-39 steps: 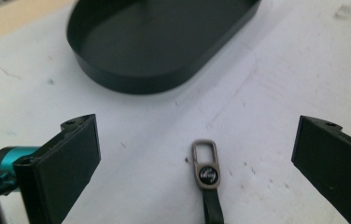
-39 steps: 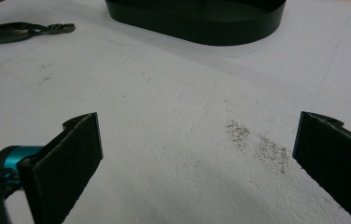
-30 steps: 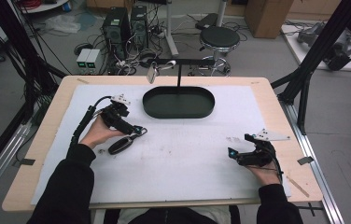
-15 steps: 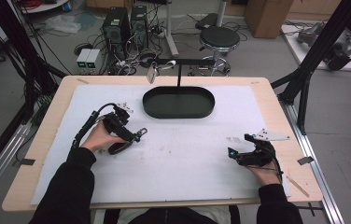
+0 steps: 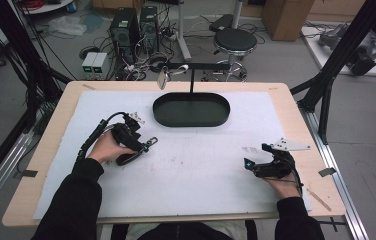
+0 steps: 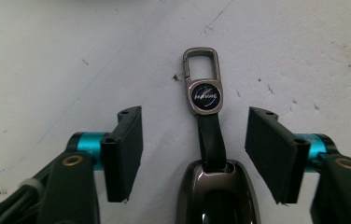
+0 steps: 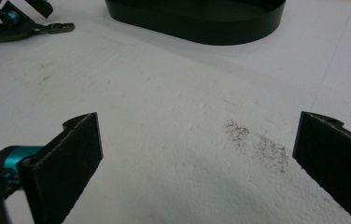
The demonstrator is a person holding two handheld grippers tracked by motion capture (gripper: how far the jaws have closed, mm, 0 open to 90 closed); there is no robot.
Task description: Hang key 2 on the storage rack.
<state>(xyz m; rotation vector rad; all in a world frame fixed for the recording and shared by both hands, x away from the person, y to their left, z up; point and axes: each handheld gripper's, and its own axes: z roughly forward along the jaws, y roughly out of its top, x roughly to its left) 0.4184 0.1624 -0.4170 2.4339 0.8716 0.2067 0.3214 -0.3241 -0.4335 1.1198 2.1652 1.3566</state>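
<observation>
- Straddling the key fob with both jaws spread wide, the left gripper has nothing clamped yet; in its own view the fob's strap runs up the gap towards twelve o'clock, ending in a round badge and a metal clip.
- Neither jaw touches the strap; each stands clear of it, at about nine and three o'clock.
- On the white mat in the high view, the fob lies at about nine o'clock from the mat's middle, under the left gripper.
- Judging from this, the step in hand is the approach to a grasp; next comes a squeeze on the strap or the fob's neck, kept centred so the clip does not skid.
- The oval black tray with its hanger stand sits at twelve o'clock, a likely destination.
- The right gripper rests released at about four o'clock, jaws apart over bare mat.
</observation>
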